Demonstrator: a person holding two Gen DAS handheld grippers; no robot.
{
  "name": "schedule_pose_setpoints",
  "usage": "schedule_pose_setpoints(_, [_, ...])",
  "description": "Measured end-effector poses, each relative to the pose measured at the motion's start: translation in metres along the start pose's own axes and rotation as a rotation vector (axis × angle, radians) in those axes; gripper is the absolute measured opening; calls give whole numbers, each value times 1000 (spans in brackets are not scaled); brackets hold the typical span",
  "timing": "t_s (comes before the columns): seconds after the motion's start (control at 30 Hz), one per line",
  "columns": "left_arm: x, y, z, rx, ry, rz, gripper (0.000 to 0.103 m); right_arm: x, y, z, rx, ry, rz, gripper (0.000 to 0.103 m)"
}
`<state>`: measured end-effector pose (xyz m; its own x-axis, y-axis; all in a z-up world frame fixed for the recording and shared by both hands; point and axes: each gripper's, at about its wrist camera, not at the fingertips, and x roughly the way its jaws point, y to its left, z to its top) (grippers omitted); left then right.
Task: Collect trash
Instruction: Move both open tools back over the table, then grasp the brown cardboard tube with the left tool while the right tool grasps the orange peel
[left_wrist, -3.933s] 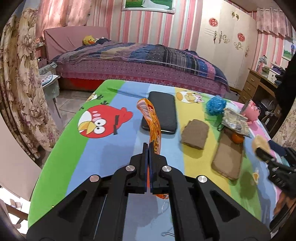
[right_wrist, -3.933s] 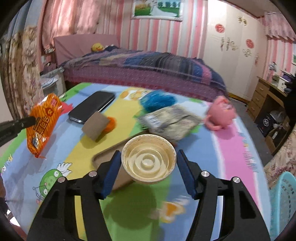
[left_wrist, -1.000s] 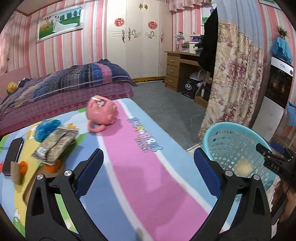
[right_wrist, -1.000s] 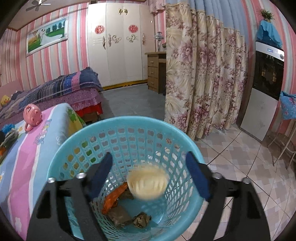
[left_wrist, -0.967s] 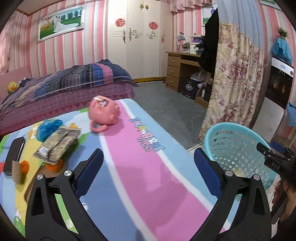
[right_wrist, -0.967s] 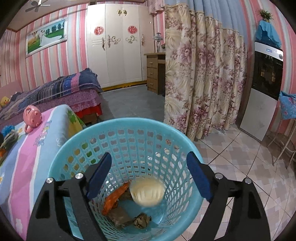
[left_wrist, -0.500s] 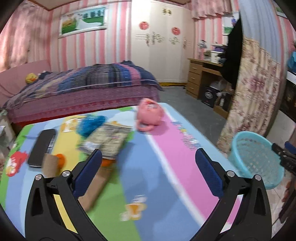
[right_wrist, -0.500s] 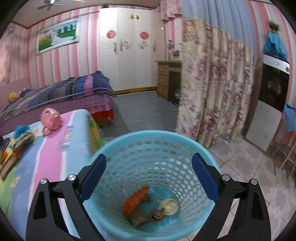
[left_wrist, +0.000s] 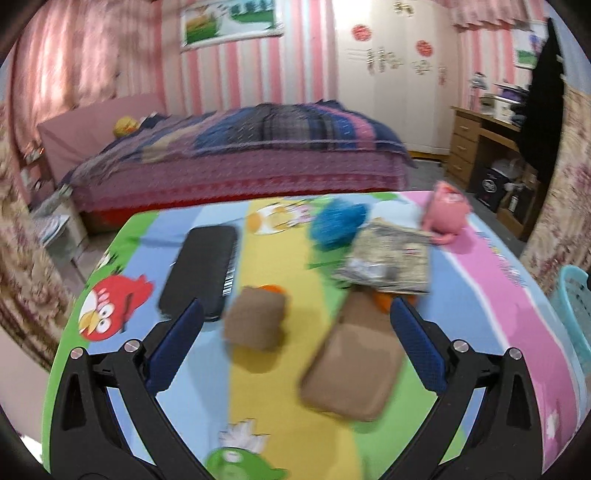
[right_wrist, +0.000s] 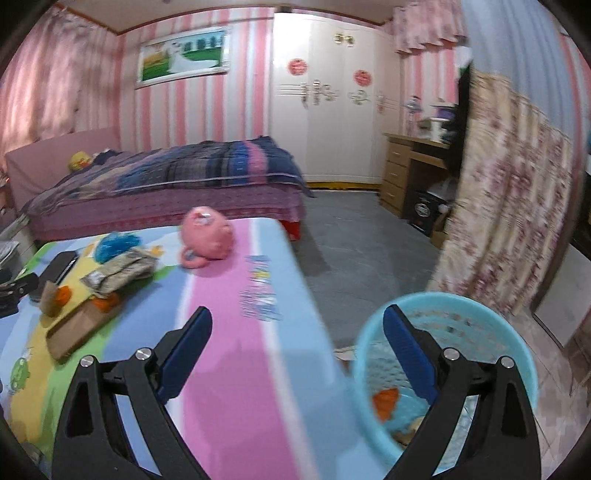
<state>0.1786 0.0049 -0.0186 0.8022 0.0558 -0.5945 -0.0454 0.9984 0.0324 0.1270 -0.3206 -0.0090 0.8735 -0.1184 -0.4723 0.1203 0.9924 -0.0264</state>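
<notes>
Both grippers are spread wide, grasping nothing. Beyond the left gripper (left_wrist: 293, 325) lie brown cardboard scraps (left_wrist: 255, 323). The blue trash basket (right_wrist: 480, 325) sits behind the right gripper's (right_wrist: 295, 334) right finger.

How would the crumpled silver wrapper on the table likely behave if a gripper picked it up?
The wrapper looks like thin, creased foil, so it is probably light and floppy and would sag or crumple when pinched. Its shiny surface may be slippery. It lies partly over a cardboard piece, so lifting it could nudge that.
</notes>
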Motion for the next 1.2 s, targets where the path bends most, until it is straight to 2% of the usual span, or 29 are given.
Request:
schedule_pose_setpoints(0.17, [19, 35, -2, -65, 43, 34, 97, 16, 39, 10, -29, 14, 56, 92])
schedule_pose_setpoints(0.37, [47, 46, -12, -65, 112, 5, 97, 41, 72, 12, -18, 57, 87, 92])
schedule_pose_setpoints(0.57, [65, 47, -17, -96, 137, -48, 95, 63, 86, -8, -29, 110, 92, 92])
schedule_pose_setpoints(0.67, [71, 35, -16, -55, 145, -61, 84, 69, 83, -12, -5, 132, 93, 92])
schedule_pose_setpoints(0.73, [75, 28, -15, -26, 146, -58, 67, 71, 83, -14, 4, 137, 90, 92])
schedule_pose_setpoints(0.83, [80, 24, -17, 4, 167, -43, 50, 73, 83, -15, 3, 143, 96, 92])
schedule_pose_setpoints(0.9, [78, 23, -19, 34, 165, -33, 47, 73, 84, -14, 2, 143, 97, 92])
schedule_pose_setpoints(1.03, [69, 29, -17, 29, 157, -57, 37, 73, 84, -12, 15, 139, 107, 92])
schedule_pose_setpoints(1.2, [48, 37, -12, 35, 130, -42, 29, 71, 94, -13, 3, 139, 125, 92])
